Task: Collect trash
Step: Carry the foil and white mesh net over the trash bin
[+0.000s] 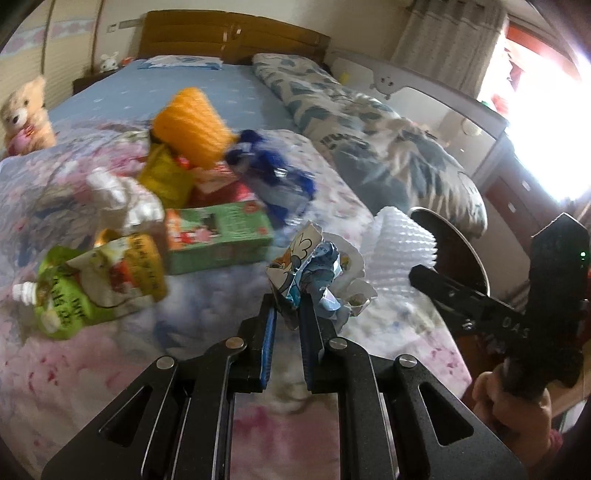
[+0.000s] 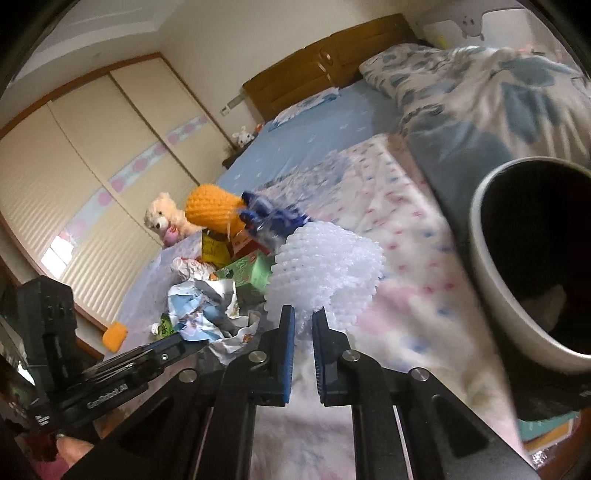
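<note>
My left gripper [image 1: 290,304] is shut on a crumpled cartoon-printed paper wrapper [image 1: 317,269], held just above the floral quilt; the wrapper also shows in the right wrist view [image 2: 201,310]. My right gripper [image 2: 303,317] is shut on the lower edge of a white foam fruit net [image 2: 325,267], which also shows in the left wrist view [image 1: 402,247]. Further back lie a green carton [image 1: 218,232], a green drink pouch [image 1: 92,284], an orange foam net [image 1: 192,122], a blue plastic wrapper [image 1: 273,173] and a yellow packet [image 1: 166,177].
A grey trash bin [image 2: 491,280] with a dark inside stands at the bed's right side, close to my right gripper. A teddy bear [image 1: 24,114] sits at the far left. A rolled blue-patterned duvet [image 1: 369,125] lies along the right. The wooden headboard [image 1: 236,33] is at the back.
</note>
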A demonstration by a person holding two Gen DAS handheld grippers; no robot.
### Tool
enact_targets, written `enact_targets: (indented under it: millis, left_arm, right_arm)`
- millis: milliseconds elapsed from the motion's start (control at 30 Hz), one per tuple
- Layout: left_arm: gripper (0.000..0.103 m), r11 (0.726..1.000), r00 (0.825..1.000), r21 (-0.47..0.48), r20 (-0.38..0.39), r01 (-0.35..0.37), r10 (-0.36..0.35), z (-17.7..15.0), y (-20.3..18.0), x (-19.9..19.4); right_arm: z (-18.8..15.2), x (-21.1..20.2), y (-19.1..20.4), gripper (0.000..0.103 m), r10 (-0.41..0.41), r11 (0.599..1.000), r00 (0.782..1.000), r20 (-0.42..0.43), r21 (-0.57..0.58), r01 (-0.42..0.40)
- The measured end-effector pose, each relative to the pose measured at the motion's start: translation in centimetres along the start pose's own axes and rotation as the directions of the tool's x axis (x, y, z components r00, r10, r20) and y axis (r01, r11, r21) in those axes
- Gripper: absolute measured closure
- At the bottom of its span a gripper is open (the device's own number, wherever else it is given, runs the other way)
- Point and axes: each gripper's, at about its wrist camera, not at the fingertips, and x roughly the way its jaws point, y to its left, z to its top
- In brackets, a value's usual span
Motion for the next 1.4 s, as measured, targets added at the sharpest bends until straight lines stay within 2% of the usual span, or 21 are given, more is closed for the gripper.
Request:
enact_targets:
  millis: [300, 633, 1067, 1400]
  left_arm:
    - [0.092, 0.995, 0.998, 0.089, -0.02, 0.056, -0.054, 0.2, -5.2, 1.1]
    - [0.092, 0.98, 0.995, 0.172, -0.035, 0.101, -0.096, 0.9, -10.2, 2.4]
    - [0.092, 0.962, 0.991, 0.24, -0.058, 0.133, -0.122, 2.1, -15.0, 4.7]
    - [0.092, 0.956, 0.99, 0.261, -0.065, 0.135, -0.122, 3.0, -16.7, 6.0]
  right_arm:
    - [-0.1, -5.7, -3.4, 0.094, -0.073, 0.997, 0.994, 0.077, 0.045, 0.07]
    - [-0.2, -9.1, -7.3, 0.094, -0.142, 0.985, 0.982, 0.126, 0.119, 0.127]
    - [0.0, -11.3, -10.9, 0.094, -0.195, 0.97, 0.969, 0.151, 0.177, 0.168]
    - [0.6, -11.5, -12.5, 0.094, -0.211, 0.964, 0.966, 0.148, 0.195, 0.18]
